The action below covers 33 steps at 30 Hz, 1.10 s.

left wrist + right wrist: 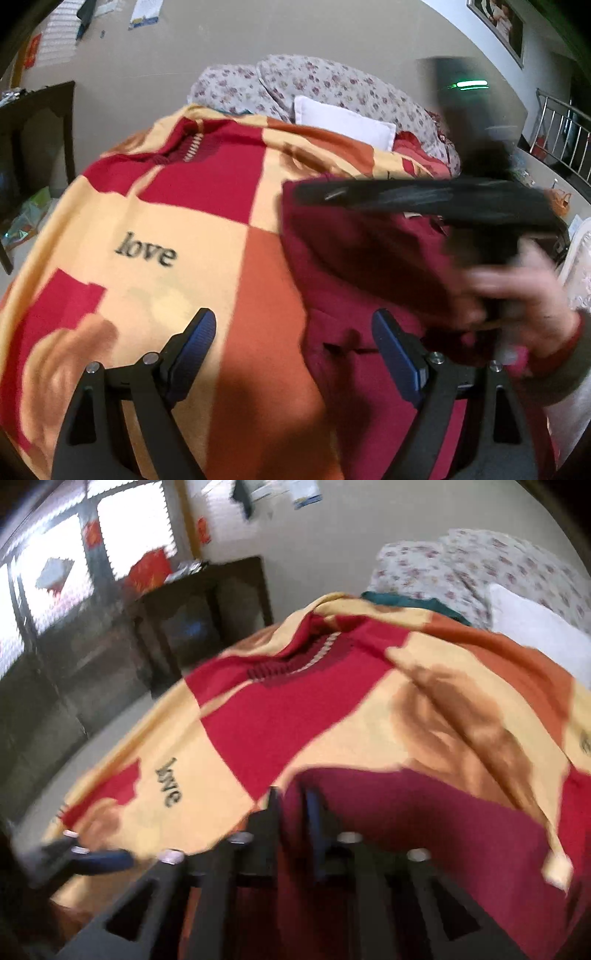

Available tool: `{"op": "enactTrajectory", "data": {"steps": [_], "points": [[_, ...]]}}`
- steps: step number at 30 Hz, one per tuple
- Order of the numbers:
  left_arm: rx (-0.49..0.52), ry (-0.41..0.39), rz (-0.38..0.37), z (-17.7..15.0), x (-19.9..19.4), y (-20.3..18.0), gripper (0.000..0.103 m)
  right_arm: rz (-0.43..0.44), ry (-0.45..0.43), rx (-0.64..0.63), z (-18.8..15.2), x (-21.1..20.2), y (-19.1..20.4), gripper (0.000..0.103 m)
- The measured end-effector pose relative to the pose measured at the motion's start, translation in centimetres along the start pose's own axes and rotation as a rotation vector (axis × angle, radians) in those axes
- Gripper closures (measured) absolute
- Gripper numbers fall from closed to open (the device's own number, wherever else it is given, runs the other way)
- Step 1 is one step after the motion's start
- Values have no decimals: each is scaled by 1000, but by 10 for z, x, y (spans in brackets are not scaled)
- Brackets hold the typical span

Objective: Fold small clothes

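Note:
A dark red garment lies on a red, orange and cream blanket printed with "love". My left gripper is open and empty just above the blanket, its right finger over the garment's left edge. My right gripper is shut on a fold of the dark red garment and holds it up off the blanket. In the left wrist view the right gripper shows blurred above the garment, with the hand on its handle. The left gripper's blue finger shows at the lower left of the right wrist view.
Floral pillows and a white pillow lie at the bed's far end. A dark wooden cabinet stands left of the bed, windows beyond it. A metal railing is at the far right.

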<state>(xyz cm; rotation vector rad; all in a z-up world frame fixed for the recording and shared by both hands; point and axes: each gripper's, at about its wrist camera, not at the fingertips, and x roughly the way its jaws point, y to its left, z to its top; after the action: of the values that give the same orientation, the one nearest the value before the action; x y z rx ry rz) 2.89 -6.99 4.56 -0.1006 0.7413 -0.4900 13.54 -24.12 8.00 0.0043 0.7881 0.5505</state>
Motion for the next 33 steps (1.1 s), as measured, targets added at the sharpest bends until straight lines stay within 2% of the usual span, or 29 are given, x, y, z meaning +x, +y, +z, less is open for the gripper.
{"op": "enactTrajectory", "data": {"steps": [2, 6, 10, 12, 16, 18, 20, 23, 26, 29, 31, 33], "points": [[11, -5, -3, 0, -1, -6, 18, 6, -39, 33, -12, -39, -5, 33], [42, -22, -1, 4, -5, -21, 16, -71, -54, 96, -55, -128, -20, 33], [77, -18, -27, 13, -3, -45, 10, -337, -44, 141, -107, -195, -51, 33], [90, -3, -16, 18, 4, -54, 10, -409, -35, 202, -127, -214, -74, 33], [84, 21, 3, 24, 27, -65, 10, -508, -33, 278, -154, -229, -115, 33], [76, 28, 22, 24, 42, -66, 10, -482, 10, 367, -168, -217, -142, 33], [68, 54, 50, 23, 58, -62, 10, -486, 20, 387, -178, -204, -161, 35], [27, 111, 73, 18, 70, -55, 10, -478, -19, 393, -179, -214, -161, 35], [36, 46, 81, 22, 57, -56, 10, -455, -90, 406, -175, -239, -154, 35], [48, 25, 74, 26, 54, -62, 10, -452, -120, 408, -173, -246, -148, 35], [28, 53, 63, 26, 61, -65, 10, -481, -92, 398, -173, -234, -151, 35], [17, 77, 70, 22, 68, -67, 10, -502, -34, 455, -180, -213, -171, 33]]}}
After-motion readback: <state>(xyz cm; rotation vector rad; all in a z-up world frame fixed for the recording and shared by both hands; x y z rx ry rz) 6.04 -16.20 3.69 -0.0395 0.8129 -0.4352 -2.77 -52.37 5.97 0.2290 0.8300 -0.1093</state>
